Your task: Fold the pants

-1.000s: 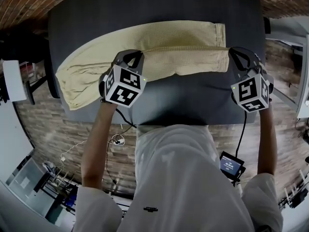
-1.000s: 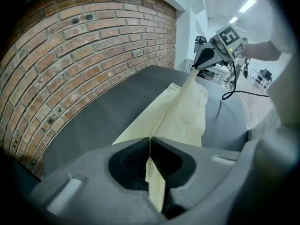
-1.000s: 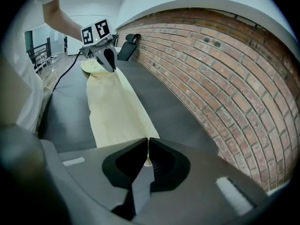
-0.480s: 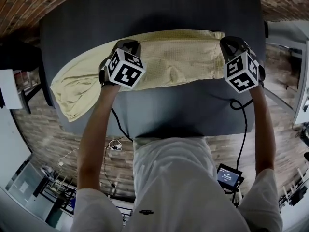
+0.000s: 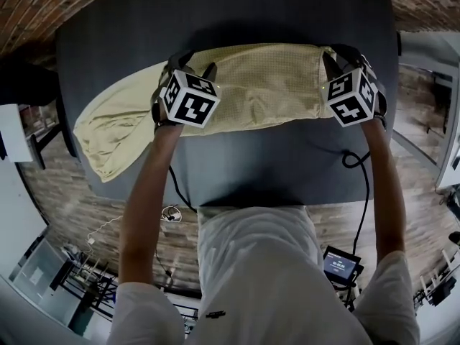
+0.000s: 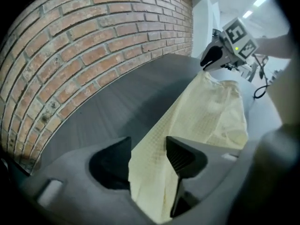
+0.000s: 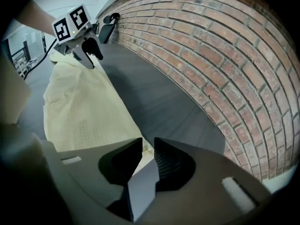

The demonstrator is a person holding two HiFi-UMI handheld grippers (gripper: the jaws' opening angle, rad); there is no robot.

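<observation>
Pale yellow pants (image 5: 266,85) lie folded lengthwise in a band across the dark grey table (image 5: 251,20). My left gripper (image 5: 194,65) rests at the band's far edge, near its middle. In the left gripper view its jaws have just been opening: the left gripper (image 6: 149,146) stands wide with the pants' edge (image 6: 211,111) lying loose between the jaws. My right gripper (image 5: 339,54) is at the band's right end. The right gripper (image 7: 148,144) has just been opening too. It shows a narrow gap with a sliver of the pants (image 7: 79,107) in it.
A brick wall (image 6: 93,46) runs close behind the table's far edge. A black cable (image 5: 352,157) hangs off the near right edge of the table, and a small screen device (image 5: 338,264) sits below it. My torso is against the near edge.
Both grippers carried the pants' near edge away from me and down onto the far edge, making a narrower folded band. Both pairs of jaws, shut before, now stand apart.
</observation>
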